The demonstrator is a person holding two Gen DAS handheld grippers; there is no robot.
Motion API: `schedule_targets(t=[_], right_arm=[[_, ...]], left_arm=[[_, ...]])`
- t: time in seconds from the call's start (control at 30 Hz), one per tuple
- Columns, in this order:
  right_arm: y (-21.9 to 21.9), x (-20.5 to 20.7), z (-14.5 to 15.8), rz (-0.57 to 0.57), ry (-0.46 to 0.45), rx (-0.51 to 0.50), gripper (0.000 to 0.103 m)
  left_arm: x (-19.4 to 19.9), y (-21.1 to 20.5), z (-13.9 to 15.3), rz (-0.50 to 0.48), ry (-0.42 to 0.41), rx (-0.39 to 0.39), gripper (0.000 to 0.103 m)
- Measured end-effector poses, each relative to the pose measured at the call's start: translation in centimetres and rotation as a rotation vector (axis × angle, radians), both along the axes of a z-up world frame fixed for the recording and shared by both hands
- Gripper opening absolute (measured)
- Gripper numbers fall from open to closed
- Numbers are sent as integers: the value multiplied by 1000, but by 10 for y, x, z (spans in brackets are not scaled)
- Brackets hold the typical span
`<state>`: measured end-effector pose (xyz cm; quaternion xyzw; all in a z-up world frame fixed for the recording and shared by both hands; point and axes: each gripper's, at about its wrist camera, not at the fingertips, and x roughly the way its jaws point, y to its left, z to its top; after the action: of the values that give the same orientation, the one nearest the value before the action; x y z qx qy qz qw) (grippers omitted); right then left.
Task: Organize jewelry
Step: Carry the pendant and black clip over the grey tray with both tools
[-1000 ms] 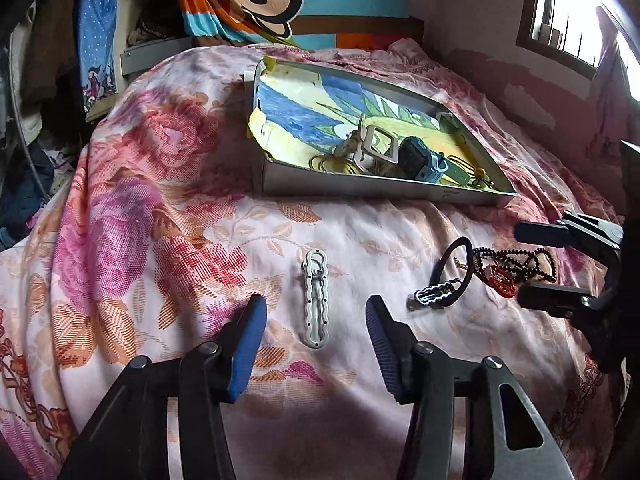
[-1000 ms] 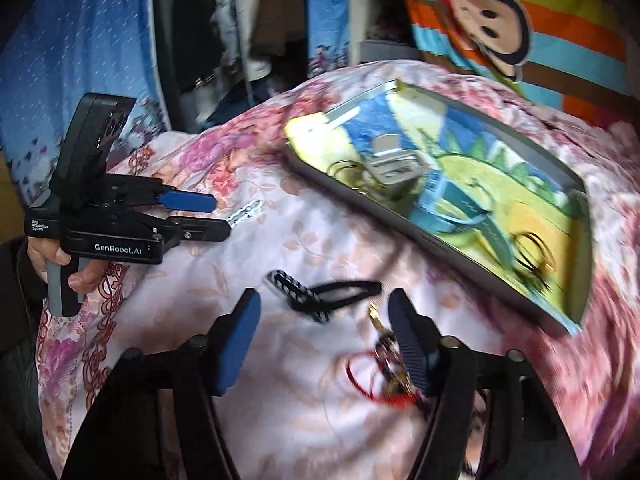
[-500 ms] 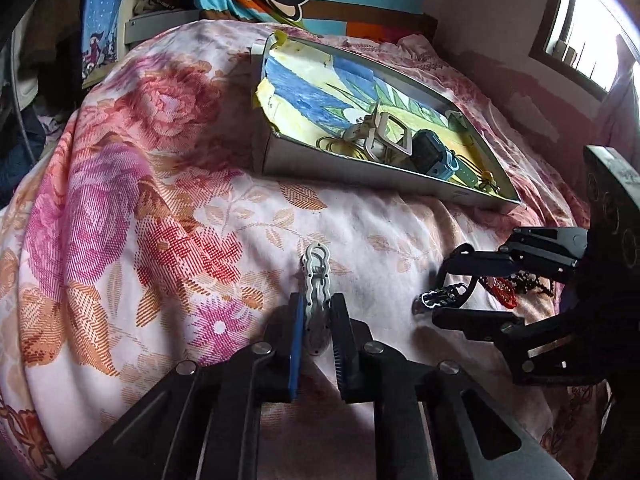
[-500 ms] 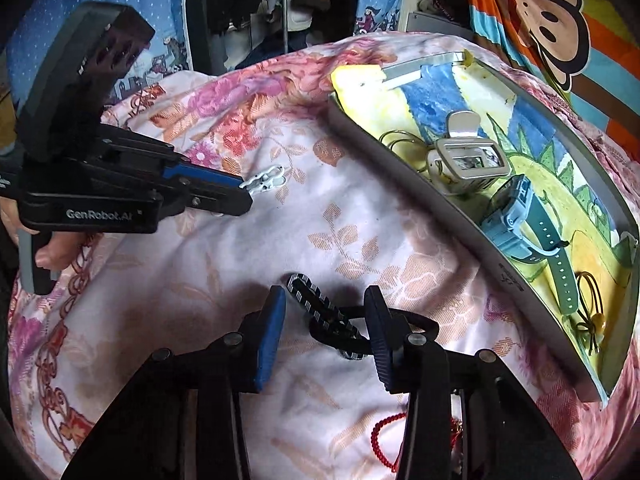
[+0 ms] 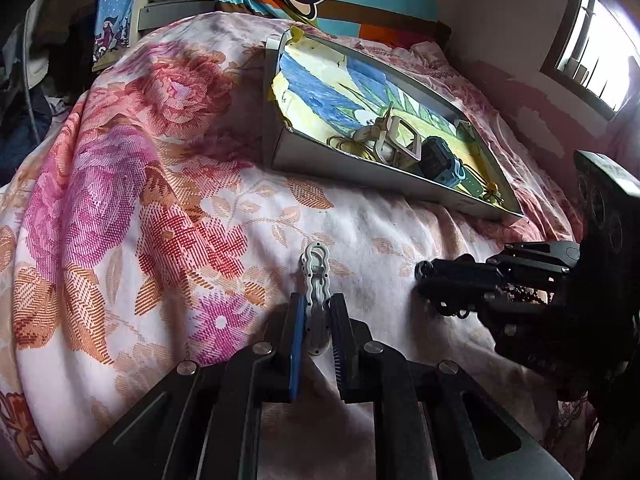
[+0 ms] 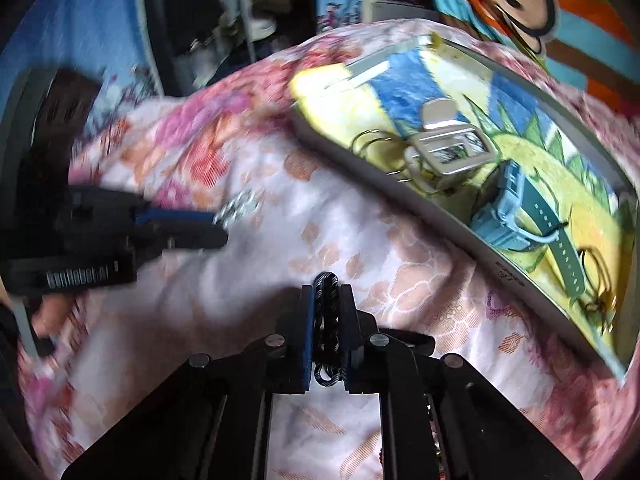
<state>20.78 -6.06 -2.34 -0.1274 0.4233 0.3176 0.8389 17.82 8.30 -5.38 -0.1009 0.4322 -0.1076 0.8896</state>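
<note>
A silver chain-link bracelet [image 5: 316, 268] lies on the floral bedspread [image 5: 140, 200], and my left gripper [image 5: 316, 300] is shut on its near end. The right wrist view shows that gripper [image 6: 220, 227] at the left, with the silver bracelet [image 6: 240, 208] sticking out of its tips. My right gripper [image 6: 326, 292] has its jaws closing on a black braided bracelet [image 6: 326, 280], and the pads press on both its sides. From the left wrist view the right gripper [image 5: 422, 282] is low on the bed at the right, over dark beads [image 5: 520, 292].
A grey tray [image 6: 400, 200] with a painted lining sits further back on the bed, holding a blue watch [image 6: 504, 216], a silver square watch [image 6: 452, 152] and thin rings. A hand [image 6: 44, 316] holds the left gripper. A wall and window are at the right.
Both grippers went from open to closed. The left closed on the silver bracelet. The right moved off the red beads to the black bracelet and closed on it.
</note>
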Motion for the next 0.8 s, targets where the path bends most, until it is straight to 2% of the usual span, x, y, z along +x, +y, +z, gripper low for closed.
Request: schedule_targets(t=[0.23, 0.37, 0.43, 0.6, 0.8], right_arm=[[-16, 18, 9, -108, 45, 169, 10], [-26, 25, 12, -155, 81, 312, 10], [-27, 27, 15, -161, 79, 350, 10], [-28, 25, 27, -156, 25, 378, 10], [-44, 37, 54, -175, -53, 384, 10]], left_arm=[[0, 4, 0, 22, -1, -31, 12], [-1, 8, 5, 44, -22, -61, 12], [0, 10, 9, 58, -37, -79, 12], [0, 8, 27, 80, -115, -101, 12], [20, 1, 71, 121, -263, -120, 12]])
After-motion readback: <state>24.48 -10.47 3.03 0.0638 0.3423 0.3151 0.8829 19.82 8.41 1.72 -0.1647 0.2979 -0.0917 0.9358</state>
